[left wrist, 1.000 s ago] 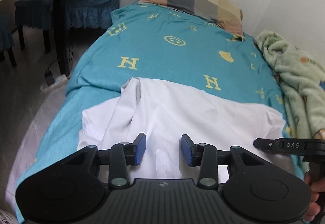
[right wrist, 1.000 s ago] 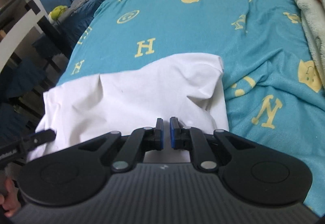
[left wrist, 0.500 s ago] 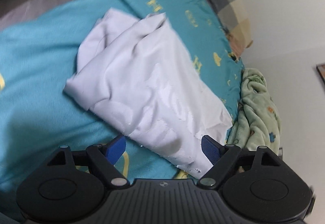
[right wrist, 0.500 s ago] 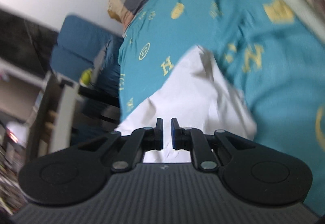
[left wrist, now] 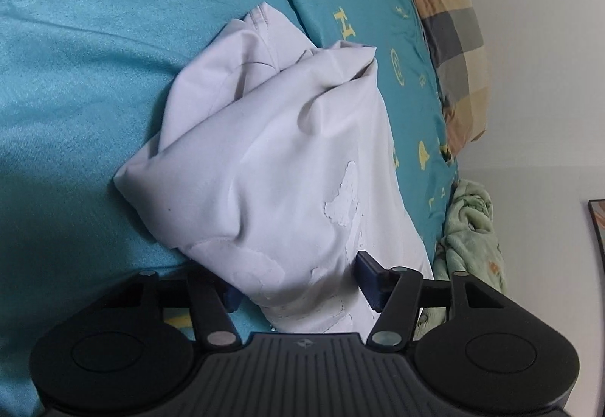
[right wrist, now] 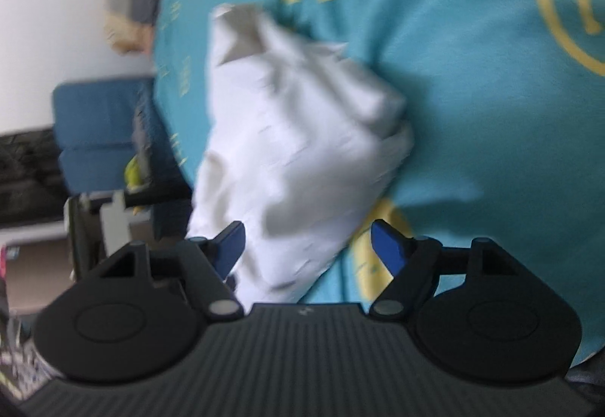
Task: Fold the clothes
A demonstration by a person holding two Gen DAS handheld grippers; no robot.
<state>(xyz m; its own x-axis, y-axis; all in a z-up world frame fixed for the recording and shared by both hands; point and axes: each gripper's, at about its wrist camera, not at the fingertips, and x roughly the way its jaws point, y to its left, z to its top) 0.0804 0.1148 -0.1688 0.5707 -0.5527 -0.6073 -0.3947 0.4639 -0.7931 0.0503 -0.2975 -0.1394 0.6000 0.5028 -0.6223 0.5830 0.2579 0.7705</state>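
A white garment (left wrist: 287,167) lies folded and rumpled on the teal bedspread (left wrist: 75,84). My left gripper (left wrist: 298,284) is open wide, with one end of the garment lying between its blue pads; the left pad is partly hidden under the cloth. In the blurred right wrist view the same garment (right wrist: 298,152) lies on the bedspread (right wrist: 472,76). My right gripper (right wrist: 308,246) is open, its pads on either side of the garment's near end.
A checked pillow (left wrist: 453,50) lies at the head of the bed by the white wall. A pale green blanket (left wrist: 472,239) is bunched along the bed's far side. A blue chair (right wrist: 94,137) and dark furniture stand beside the bed.
Both views have rolled sideways as the grippers turned and came down to the garment's ends. The right gripper, shut before, has opened. The left gripper has opened wider around the cloth.
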